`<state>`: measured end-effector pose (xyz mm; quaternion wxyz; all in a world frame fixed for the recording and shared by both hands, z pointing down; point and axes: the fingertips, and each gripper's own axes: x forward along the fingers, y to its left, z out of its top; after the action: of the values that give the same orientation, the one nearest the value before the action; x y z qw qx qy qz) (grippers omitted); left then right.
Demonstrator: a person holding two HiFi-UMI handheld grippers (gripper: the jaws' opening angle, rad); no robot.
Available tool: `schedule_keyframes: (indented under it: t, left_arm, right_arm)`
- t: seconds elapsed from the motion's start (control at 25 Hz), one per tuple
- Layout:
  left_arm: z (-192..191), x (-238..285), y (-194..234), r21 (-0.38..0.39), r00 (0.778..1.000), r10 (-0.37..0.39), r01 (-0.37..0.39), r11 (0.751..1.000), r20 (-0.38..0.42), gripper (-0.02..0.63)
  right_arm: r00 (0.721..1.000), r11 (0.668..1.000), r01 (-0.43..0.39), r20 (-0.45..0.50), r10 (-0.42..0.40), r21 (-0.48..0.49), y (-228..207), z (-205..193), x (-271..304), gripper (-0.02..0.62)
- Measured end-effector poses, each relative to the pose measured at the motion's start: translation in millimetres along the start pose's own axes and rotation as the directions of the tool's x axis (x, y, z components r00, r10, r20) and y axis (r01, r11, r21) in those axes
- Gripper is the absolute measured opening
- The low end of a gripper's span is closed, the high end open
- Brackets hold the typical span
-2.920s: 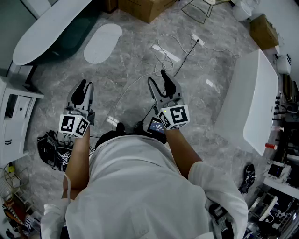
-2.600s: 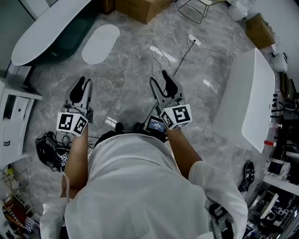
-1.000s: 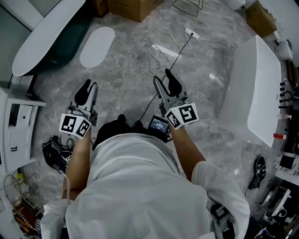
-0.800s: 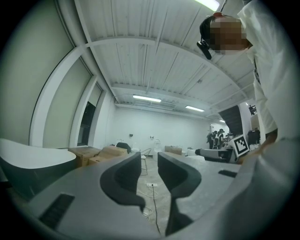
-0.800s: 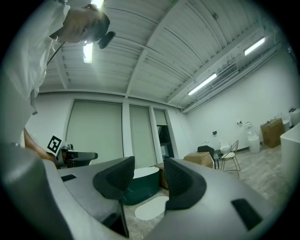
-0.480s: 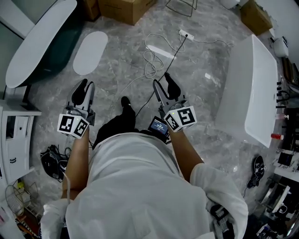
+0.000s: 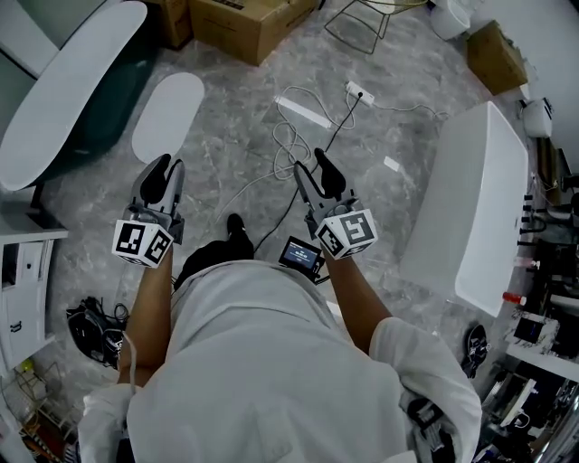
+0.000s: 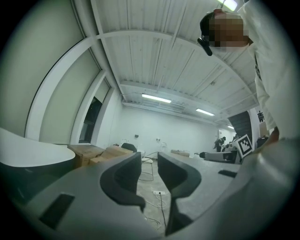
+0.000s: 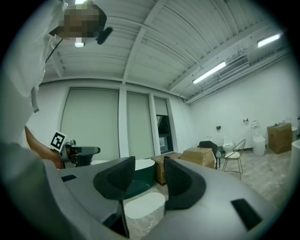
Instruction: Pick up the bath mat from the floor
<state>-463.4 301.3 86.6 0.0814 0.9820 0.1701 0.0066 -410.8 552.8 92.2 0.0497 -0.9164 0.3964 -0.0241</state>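
Grey marble floor held the white bath mat [image 7: 167, 116] beside the tub [image 7: 56, 98], untouched and well ahead. Left gripper [image 7: 160, 176] and right gripper [image 7: 317, 174] hung empty, jaws apart; pickup not yet begun.

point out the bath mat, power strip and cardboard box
bath mat [image 7: 167, 116]: head view, middle of the oval.
power strip [image 7: 359, 91]: head view, middle of its body.
cardboard box [image 7: 249, 23]: head view, its top face.
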Motion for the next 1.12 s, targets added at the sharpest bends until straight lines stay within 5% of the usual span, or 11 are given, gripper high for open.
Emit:
schedule_keyframes:
  t: [0.56,1.12]
  left_arm:
    - [-4,121,119,-0.068,0.998,0.064,-0.065,0.996,-0.007,0.114]
    - [-20,242,222,-0.084,0.955,0.290,-0.295,0.952,-0.066,0.112]
  right_arm:
    - [0.999,0.998,-0.046,-0.007,0.046,-0.042,-75,25,167,0.209]
    - [0.968,0.969,-0.248,-0.039,0.249,0.017,-182,10,358,0.209]
